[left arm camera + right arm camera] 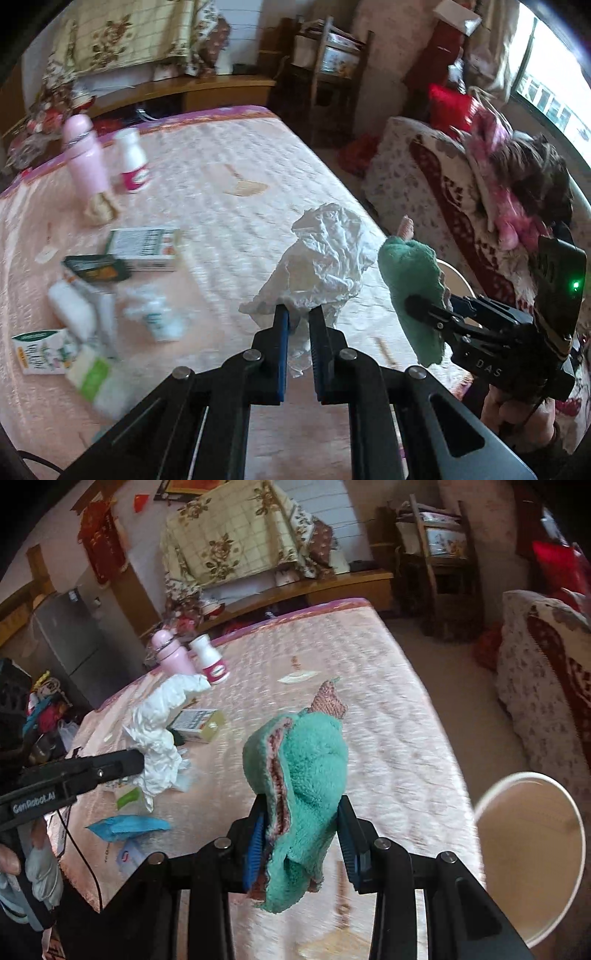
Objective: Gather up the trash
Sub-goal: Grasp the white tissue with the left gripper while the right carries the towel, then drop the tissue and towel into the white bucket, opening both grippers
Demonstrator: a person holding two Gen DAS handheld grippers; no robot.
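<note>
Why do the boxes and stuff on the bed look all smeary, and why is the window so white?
In the left wrist view, the boxes at the left edge are smeared by motion blur, while the white crumpled paper in the left gripper stays sharp; the window is overexposed. In the right wrist view, the bed cover streaks, the green cloth in the right gripper is clear, and the fisheye lens bends the edges.

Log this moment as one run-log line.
left gripper: shut on crumpled paper | right gripper: shut on green cloth | both lifted above bed | white bin at right
</note>
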